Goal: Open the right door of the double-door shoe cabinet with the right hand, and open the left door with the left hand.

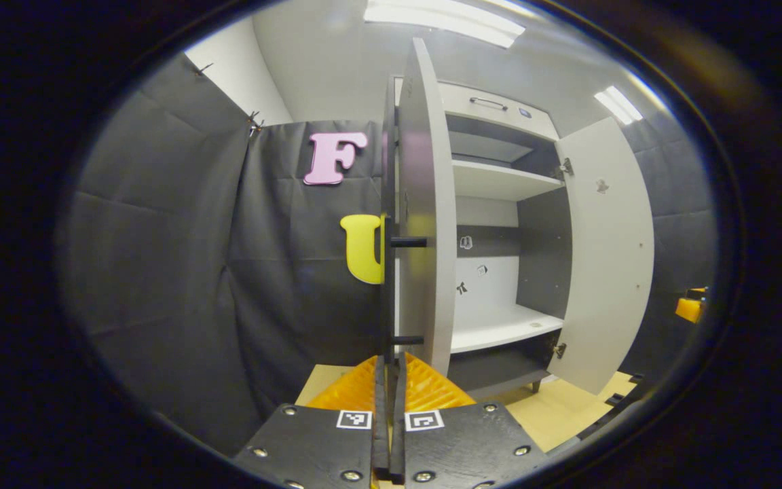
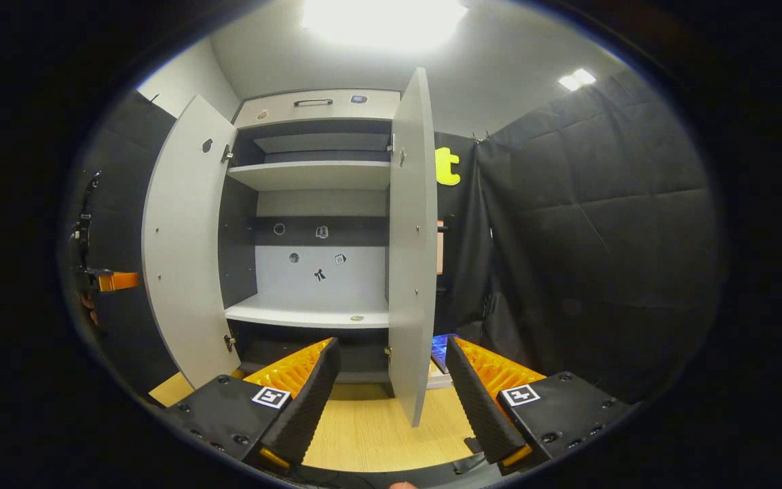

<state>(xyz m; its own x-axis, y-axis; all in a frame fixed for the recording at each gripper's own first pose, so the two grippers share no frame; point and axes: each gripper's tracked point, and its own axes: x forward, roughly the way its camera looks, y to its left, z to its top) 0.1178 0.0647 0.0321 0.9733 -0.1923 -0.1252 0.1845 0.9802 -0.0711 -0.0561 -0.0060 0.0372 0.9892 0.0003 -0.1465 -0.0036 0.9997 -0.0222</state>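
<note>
Two flat smooth doors [image 2: 184, 244] [image 2: 410, 238] stand open.

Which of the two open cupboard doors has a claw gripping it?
The left pale grey door: the left claw is shut on its black bar handle. The right door hangs free, right claw open.
</note>
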